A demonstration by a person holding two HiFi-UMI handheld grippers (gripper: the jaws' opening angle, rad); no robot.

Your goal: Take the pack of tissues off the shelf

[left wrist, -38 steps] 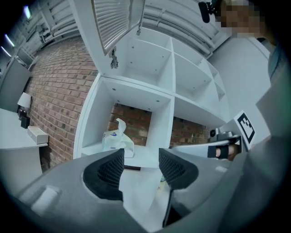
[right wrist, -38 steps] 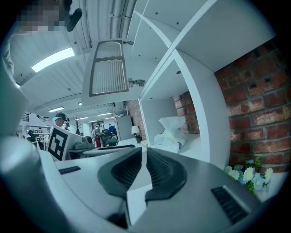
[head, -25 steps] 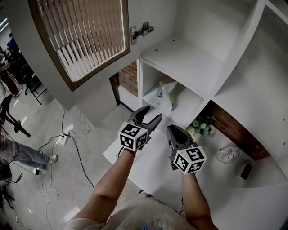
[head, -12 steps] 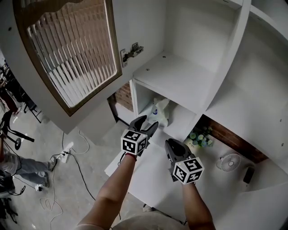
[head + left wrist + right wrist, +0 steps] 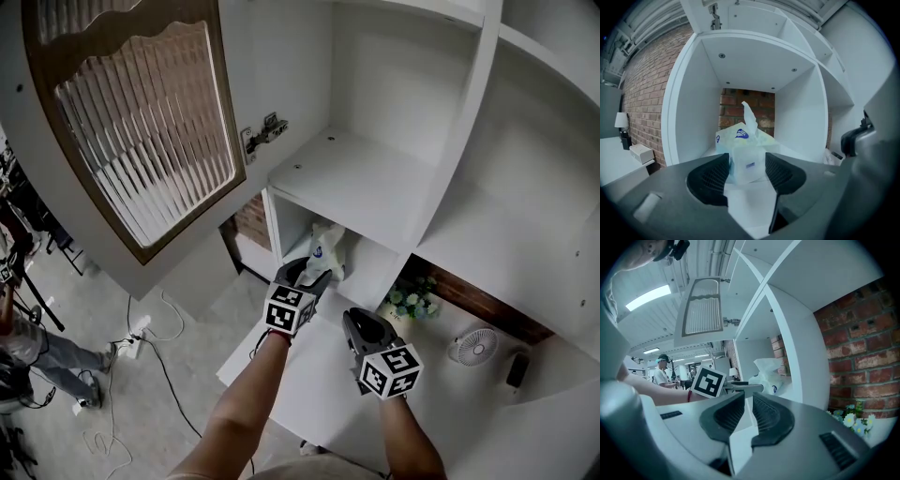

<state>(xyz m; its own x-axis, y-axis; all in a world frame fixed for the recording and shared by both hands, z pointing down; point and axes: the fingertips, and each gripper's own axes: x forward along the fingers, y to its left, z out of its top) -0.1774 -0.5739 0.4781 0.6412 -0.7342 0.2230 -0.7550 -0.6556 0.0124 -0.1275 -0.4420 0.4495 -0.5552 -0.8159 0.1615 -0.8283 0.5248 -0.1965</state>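
Inside the lower cubby of the white shelf unit [image 5: 375, 178], the pack of tissues [image 5: 740, 140] is standing with one sheet poking up. It is showing a blue oval logo too small to read. The left gripper [image 5: 746, 161] is holding its jaws wide apart, framing the pack's near end. The right gripper [image 5: 747, 401] is hanging over the white counter [image 5: 319, 375], jaws practically closed on nothing. Red brick wall [image 5: 642, 93] is showing behind.

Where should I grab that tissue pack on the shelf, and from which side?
Grip the pack of tissues across its side faces, low down, coming straight in through the open front of the shelf: it sits upright, a loose tissue poking from its top.
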